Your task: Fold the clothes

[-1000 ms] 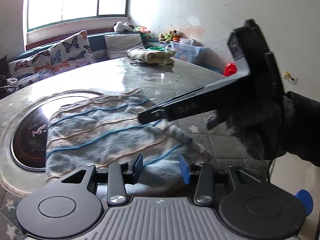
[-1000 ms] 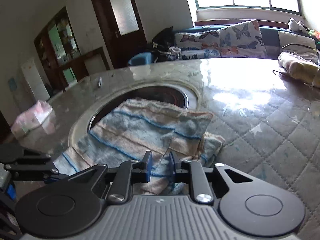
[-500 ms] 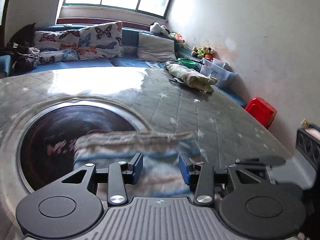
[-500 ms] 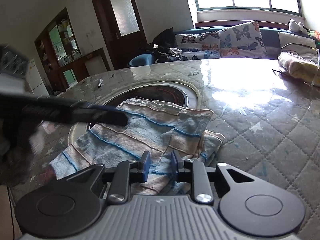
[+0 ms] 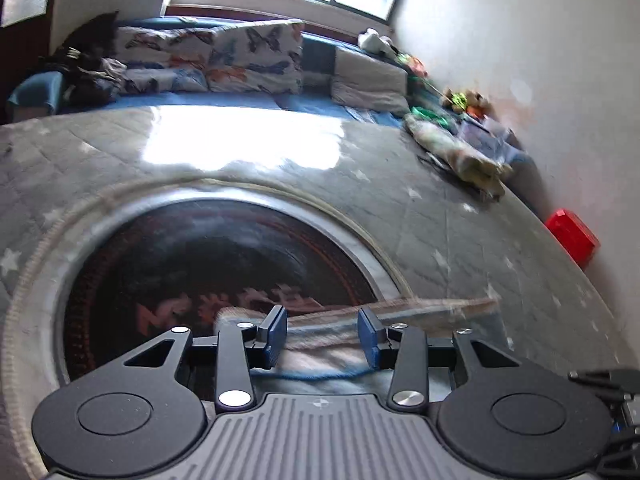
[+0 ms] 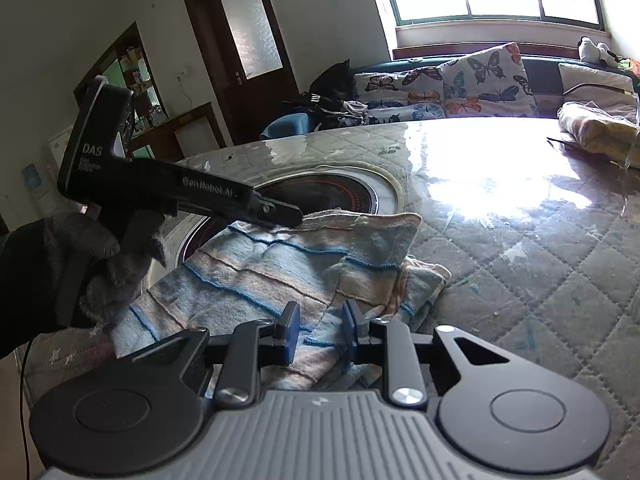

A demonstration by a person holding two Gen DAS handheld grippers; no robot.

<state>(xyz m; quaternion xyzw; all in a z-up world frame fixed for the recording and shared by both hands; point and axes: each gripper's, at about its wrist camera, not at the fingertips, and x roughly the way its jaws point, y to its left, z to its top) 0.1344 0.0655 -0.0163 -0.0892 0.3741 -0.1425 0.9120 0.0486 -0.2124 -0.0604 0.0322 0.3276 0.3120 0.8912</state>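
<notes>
A striped blue and beige cloth [image 6: 280,264] lies part folded on the round table, over the edge of the dark round inset. My right gripper [image 6: 319,332] is open, low over the cloth's near edge, with a fold between its blue pads. My left gripper [image 5: 322,333] is open, just above the cloth's far edge [image 5: 360,312]. In the right wrist view the left gripper [image 6: 280,212] comes in from the left and its tip sits at the cloth's far edge.
The table has a quilted grey cover [image 6: 540,264] and a dark round inset [image 5: 208,264]. A folded yellowish cloth [image 6: 596,128] lies at the far right of the table. A sofa with butterfly cushions [image 6: 460,80] stands behind. A red box [image 5: 572,236] is on the floor.
My left gripper has swung across and forward over the cloth to its far edge. My right gripper has stayed over the near edge and opened slightly wider.
</notes>
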